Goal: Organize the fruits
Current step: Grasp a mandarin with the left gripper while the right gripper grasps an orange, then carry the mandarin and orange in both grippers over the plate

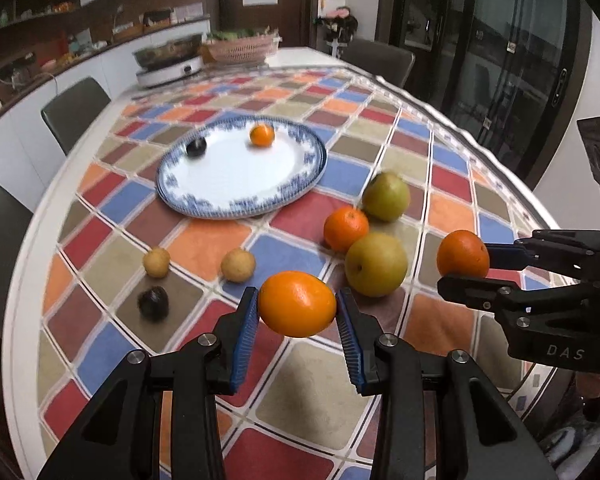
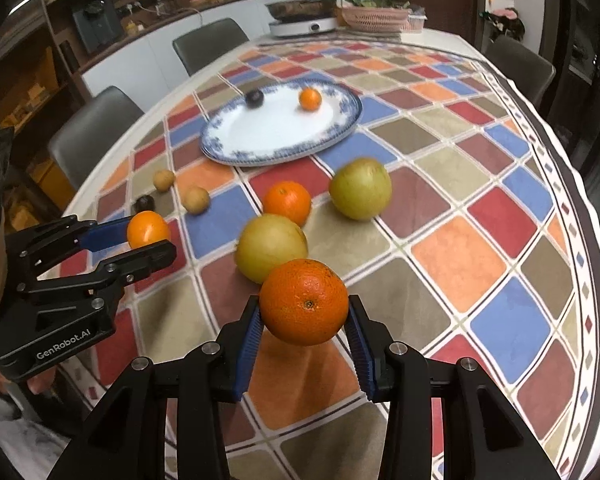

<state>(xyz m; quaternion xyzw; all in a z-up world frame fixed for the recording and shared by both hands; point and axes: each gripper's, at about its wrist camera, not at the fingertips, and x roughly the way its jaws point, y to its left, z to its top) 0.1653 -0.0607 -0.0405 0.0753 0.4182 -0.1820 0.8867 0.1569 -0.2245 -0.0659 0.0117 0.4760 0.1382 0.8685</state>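
My left gripper [image 1: 297, 308] is shut on a smooth orange [image 1: 297, 304] and holds it above the table; it shows in the right wrist view [image 2: 150, 238] too. My right gripper [image 2: 303, 312] is shut on a dimpled orange [image 2: 304, 302], also lifted, seen in the left wrist view [image 1: 462, 266]. A blue-rimmed white plate [image 1: 220, 176] holds a small orange [image 1: 262, 135] and a dark plum [image 1: 196, 147]. On the cloth lie two green pears [image 1: 376, 264] [image 1: 386, 197], an orange [image 1: 346, 228], two small yellow fruits [image 1: 238, 265] [image 1: 156, 262] and a dark plum [image 1: 153, 303].
A checked tablecloth [image 1: 452, 208] covers the round table. At the far end stand an electric hotpot [image 1: 168, 62] and a pink basket [image 1: 240, 48]. Grey chairs [image 1: 76, 110] stand around the table.
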